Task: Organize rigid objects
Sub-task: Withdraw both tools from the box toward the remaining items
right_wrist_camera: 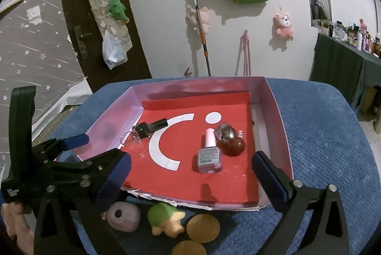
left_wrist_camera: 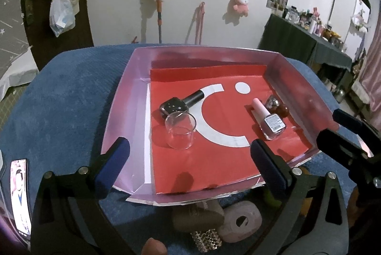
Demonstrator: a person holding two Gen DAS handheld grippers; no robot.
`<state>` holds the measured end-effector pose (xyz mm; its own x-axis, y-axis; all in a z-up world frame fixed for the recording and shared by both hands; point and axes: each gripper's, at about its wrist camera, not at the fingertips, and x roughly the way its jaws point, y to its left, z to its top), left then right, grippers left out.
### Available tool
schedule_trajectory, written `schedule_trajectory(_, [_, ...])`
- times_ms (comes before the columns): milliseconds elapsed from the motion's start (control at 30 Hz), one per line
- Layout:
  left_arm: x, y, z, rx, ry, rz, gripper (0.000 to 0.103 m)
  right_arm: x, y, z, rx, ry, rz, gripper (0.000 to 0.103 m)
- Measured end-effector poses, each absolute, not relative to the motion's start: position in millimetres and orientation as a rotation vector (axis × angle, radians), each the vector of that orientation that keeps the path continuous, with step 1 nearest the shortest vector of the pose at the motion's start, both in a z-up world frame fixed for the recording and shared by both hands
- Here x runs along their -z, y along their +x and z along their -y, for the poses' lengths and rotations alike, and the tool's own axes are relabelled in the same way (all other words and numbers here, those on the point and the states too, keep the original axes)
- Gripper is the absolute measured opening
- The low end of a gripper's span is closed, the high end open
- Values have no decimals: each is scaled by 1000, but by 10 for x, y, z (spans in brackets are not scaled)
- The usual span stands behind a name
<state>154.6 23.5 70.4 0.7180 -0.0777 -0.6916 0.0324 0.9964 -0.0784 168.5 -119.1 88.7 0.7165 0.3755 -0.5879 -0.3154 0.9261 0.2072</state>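
- Both claws stood released, gripping nothing. In the left wrist view, the left claw (left_wrist_camera: 189,159) had its blue-padded fingers spread wide over the near edge of the pink box (left_wrist_camera: 123,112), with only the box floor between them.
- Ahead of that claw, inside the box, a clear glass cup (left_wrist_camera: 180,131) stood upright on the red sheet (left_wrist_camera: 214,164), touching a dark nail polish bottle (left_wrist_camera: 182,102) that lay on its side just behind it, probably set down together as one group.
- Toward the box's right wall lay a pink nail polish bottle (left_wrist_camera: 266,119), label up, just beside a dark red round bottle (left_wrist_camera: 277,106). The right claw (left_wrist_camera: 343,135) showed at the right edge of this view.
- Below the box's near rim, a pink stone with a hole (left_wrist_camera: 240,221) waited on the blue desk (left_wrist_camera: 59,93), so sorting looked unfinished.
- In the right wrist view, the right claw (right_wrist_camera: 190,174) likewise hung fully spread above the box's near edge, facing the pink bottle and red round bottle; the left claw (right_wrist_camera: 78,147) appeared at left, equally empty.
- Nearer the camera, outside the box, sat a green toy turtle (right_wrist_camera: 164,216) and two gold discs (right_wrist_camera: 202,227), seemingly the next things to gather.
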Motion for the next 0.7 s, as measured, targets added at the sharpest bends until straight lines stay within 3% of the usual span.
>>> schedule_trajectory(700, [-696, 1161, -135, 81, -19, -692, 103, -871, 1327, 1211, -417, 98, -636, 103])
